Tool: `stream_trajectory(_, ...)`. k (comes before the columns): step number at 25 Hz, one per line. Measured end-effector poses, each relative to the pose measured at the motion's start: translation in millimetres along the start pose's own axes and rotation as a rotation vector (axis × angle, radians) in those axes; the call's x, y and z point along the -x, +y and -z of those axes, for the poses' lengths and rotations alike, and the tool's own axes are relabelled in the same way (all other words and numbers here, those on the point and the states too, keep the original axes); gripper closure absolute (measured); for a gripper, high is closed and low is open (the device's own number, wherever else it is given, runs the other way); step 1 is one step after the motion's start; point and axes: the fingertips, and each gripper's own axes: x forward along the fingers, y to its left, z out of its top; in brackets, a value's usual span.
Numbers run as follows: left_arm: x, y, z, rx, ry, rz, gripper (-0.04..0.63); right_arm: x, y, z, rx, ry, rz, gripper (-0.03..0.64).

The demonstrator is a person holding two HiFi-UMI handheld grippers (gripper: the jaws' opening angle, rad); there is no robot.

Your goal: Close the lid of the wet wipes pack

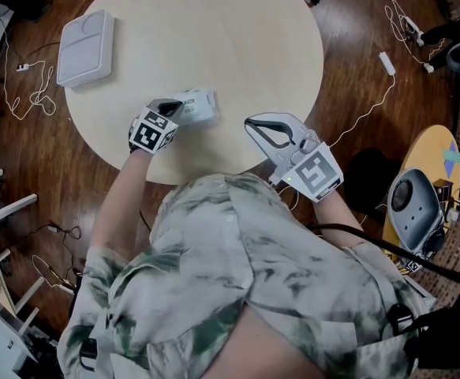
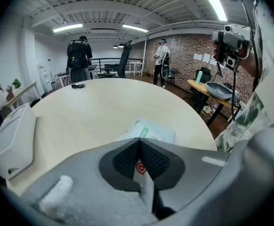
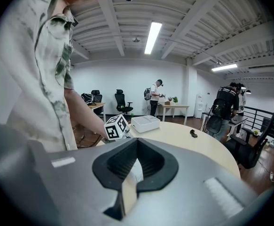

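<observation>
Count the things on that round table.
3: white box far left, wet wipes pack at the left gripper, small dark item at the far edge; the torso may hide more.

One round table [image 1: 214, 54] bears one wet wipes pack [image 1: 194, 107], one white lidded box [image 1: 87, 47] and one small dark object [image 3: 193, 133], with two grippers, the left gripper [image 1: 170, 108] and the right gripper [image 1: 250, 122], and two background people, one in black [image 2: 79, 55] and one in white [image 2: 163, 60].
</observation>
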Motion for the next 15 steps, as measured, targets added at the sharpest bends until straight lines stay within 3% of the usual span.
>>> stream_trajectory(15, -2, 3, 3, 0.030, 0.036, 0.021, 0.594, -5, 9, 2, -0.001, 0.015, 0.000, 0.611)
